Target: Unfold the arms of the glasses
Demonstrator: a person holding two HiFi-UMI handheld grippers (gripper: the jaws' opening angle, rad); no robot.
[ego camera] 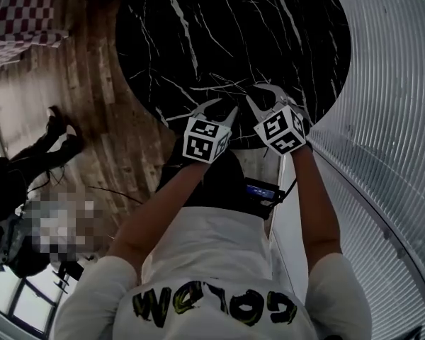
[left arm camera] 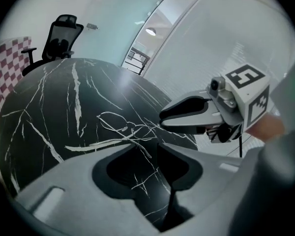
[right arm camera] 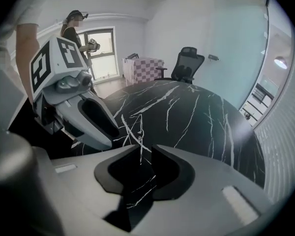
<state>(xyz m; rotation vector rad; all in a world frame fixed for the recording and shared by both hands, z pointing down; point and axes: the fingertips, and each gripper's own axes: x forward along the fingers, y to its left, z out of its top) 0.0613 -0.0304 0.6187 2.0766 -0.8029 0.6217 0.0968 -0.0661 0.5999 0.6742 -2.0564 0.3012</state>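
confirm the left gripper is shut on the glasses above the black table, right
No. The left gripper is open, nothing between its fingers; the glasses lie on the black table ahead of it. The left gripper view shows it.

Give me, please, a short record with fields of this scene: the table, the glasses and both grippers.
surface: round black marble table with white veins
glasses: thin wire-framed glasses lying on the table near the person's edge; whether the arms are folded is too fine to tell
left gripper: jaws apart, only the table shows between them
right gripper: jaws apart, nothing between them
layout: both grippers side by side, pointing down at the glasses, which neither holds
background: black office chair beyond the table
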